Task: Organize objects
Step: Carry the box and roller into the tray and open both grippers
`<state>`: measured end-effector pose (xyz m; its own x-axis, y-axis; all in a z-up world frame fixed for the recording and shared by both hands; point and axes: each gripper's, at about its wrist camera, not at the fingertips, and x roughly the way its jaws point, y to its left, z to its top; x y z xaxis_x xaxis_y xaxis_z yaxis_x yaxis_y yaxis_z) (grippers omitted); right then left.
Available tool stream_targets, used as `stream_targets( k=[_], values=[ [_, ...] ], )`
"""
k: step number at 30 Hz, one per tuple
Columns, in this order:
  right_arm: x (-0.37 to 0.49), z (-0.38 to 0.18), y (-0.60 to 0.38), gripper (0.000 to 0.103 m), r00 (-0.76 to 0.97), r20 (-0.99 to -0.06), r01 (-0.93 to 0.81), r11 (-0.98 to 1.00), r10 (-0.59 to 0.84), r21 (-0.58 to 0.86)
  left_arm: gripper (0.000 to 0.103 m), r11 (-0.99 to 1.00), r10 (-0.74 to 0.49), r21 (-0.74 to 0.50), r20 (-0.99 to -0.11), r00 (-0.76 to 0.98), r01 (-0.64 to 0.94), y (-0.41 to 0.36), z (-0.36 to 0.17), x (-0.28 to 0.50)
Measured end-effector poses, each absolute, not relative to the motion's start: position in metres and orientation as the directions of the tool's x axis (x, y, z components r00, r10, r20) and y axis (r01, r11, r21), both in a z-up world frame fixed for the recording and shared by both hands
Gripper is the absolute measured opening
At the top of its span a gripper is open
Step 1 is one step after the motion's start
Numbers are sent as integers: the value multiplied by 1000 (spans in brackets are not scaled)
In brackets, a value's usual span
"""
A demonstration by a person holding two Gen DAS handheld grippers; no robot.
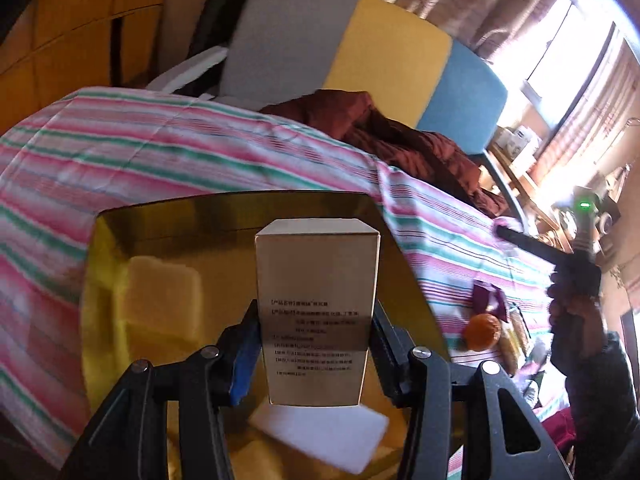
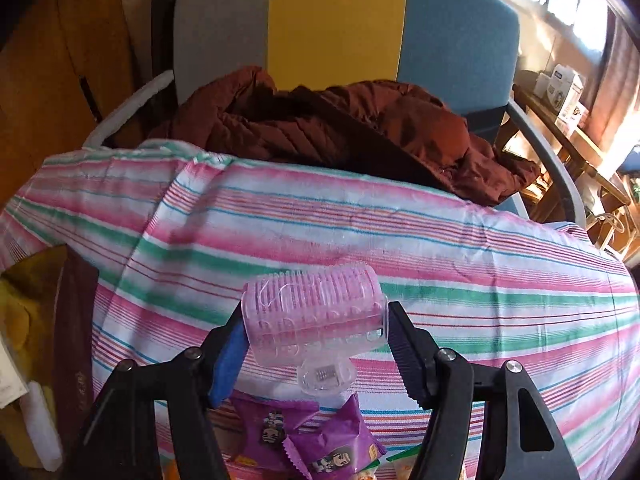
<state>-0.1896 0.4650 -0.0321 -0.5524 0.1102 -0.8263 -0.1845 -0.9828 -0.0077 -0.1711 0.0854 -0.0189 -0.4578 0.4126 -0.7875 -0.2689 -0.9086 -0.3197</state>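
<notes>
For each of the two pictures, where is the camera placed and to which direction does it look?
Left wrist view: sits on the left gripper, looking down over the cardboard box it grips into a yellow bin; the person's other hand shows at right.
Right wrist view: sits on the right gripper, looking down at a clear pink roller between its fingers.
Both share the striped cloth, brown jacket and three-coloured chair.

surface: table under pink, green and white striped cloth | on it: purple snack packets, orange fruit, gold box at its left edge
</notes>
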Motion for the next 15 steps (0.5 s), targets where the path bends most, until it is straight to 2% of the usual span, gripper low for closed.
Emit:
stream_targets(
  k=[3,6,10,15],
  values=[
    [-182,-6,450,66,-610,-789,-170,-985,79,32,50,-923,384,-313,-791,-476,-224,61,-20,-168],
    [-174,10,420,66,-635,-771,-86,-990,-34,115,50,-931,364,-310,-791,-492,-191,37,-18,-159],
    [-166,13,358,66,-617,-772,55,-987,-154,154,50,-942,336,-297,-801,-495,-159,11,-16,-147],
    [-168,5,283,66,-568,-791,180,-972,-226,149,50,-953,301,-281,-825,-478,-116,-15,-22,-138]
  ],
)
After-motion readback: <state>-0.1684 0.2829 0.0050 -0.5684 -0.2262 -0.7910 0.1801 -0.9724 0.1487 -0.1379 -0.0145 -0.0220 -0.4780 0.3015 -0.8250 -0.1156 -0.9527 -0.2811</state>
